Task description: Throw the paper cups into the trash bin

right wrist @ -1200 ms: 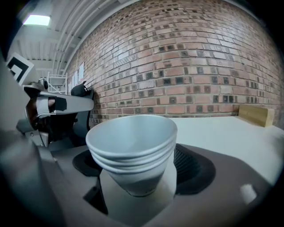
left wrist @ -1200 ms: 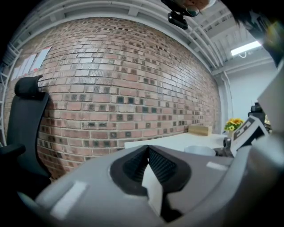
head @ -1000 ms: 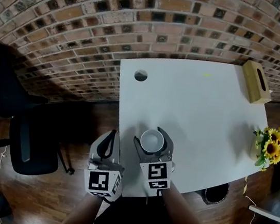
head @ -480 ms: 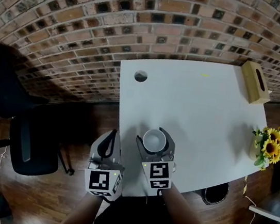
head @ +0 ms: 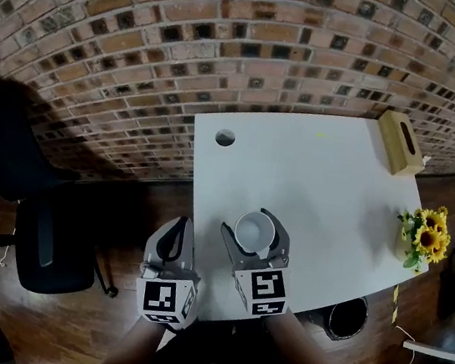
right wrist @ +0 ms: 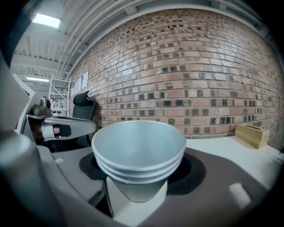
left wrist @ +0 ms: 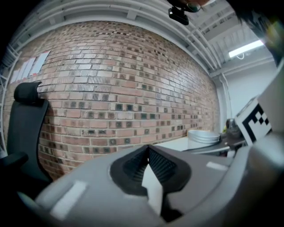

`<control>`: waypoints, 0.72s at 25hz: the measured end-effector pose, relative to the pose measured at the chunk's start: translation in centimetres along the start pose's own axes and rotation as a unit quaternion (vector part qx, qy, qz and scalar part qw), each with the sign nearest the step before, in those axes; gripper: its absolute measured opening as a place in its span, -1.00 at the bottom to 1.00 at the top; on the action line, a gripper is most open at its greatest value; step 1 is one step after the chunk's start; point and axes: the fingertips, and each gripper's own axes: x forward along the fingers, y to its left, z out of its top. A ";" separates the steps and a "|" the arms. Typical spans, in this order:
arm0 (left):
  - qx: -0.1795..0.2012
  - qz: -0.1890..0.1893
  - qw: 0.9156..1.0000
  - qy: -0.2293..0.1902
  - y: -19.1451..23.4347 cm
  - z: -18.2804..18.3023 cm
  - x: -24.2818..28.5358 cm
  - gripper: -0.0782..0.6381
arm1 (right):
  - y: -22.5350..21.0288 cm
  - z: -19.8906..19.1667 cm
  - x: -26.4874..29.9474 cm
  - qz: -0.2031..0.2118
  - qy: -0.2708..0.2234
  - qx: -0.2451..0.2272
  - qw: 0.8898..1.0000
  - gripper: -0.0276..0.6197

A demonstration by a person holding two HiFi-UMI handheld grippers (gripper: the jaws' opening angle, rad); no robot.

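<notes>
Right gripper [head: 254, 239] is clamped on cups [right wrist: 138, 150]: its own view shows a nested stack, head view just one rim. Left gripper [left wrist: 147, 153] has jaws together, empty.

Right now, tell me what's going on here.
A person works a gripper in each hand. The right gripper is shut on a nested stack of paper cups over the near edge of the white table. The left gripper, shut and empty, hangs beside the table. The trash bin sits on the floor at right.
</notes>
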 end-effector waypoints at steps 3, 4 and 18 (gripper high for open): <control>0.002 0.003 1.000 -0.007 -0.2 1.5 -0.7 -0.77 | 0.1 1.1 -0.9 0.005 -0.006 0.000 1.000 0.15; 0.000 0.006 1.000 -0.009 -0.2 1.9 -0.9 -0.77 | 0.1 1.5 -1.2 0.007 -0.008 0.001 1.000 0.15; -0.011 -0.002 0.999 -0.031 -2.3 6.3 -3.2 -0.77 | 0.9 6.4 -4.0 0.037 -0.044 -0.015 0.998 0.15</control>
